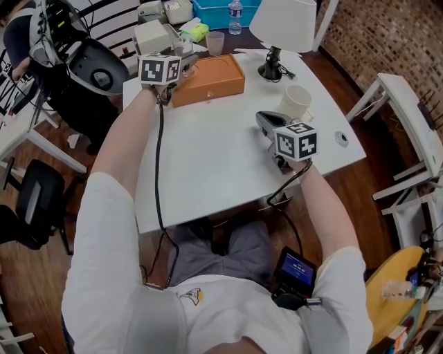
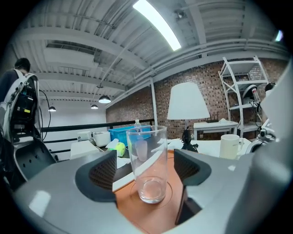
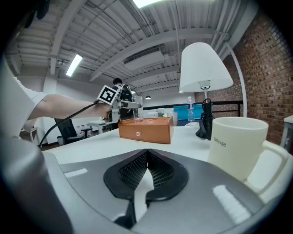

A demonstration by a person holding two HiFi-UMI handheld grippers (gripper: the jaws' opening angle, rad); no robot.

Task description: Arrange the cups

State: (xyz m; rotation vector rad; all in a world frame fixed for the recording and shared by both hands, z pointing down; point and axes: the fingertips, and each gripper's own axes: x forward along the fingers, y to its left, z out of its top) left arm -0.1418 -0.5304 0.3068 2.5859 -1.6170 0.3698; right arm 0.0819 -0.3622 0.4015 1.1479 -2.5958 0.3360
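Observation:
A clear empty glass (image 2: 146,151) stands upright on an orange box (image 1: 208,79) at the table's far side. My left gripper (image 2: 146,174) is open around the glass, with a gap showing between each pad and the glass wall. From the right gripper view the same glass (image 3: 136,114) shows far off on the box (image 3: 146,129). A white mug (image 1: 295,101) stands on the white table (image 1: 208,159), just beyond and right of my right gripper (image 1: 264,119). That gripper (image 3: 145,170) is shut with nothing in it; the mug (image 3: 238,146) is close on its right.
A lamp (image 1: 280,28) with a white shade stands behind the mug. A second clear cup (image 1: 215,43), a water bottle (image 1: 235,17) and a blue bin (image 1: 218,12) sit beyond the box. A black chair (image 1: 34,200) is at the left, a white shelf (image 1: 408,117) at the right.

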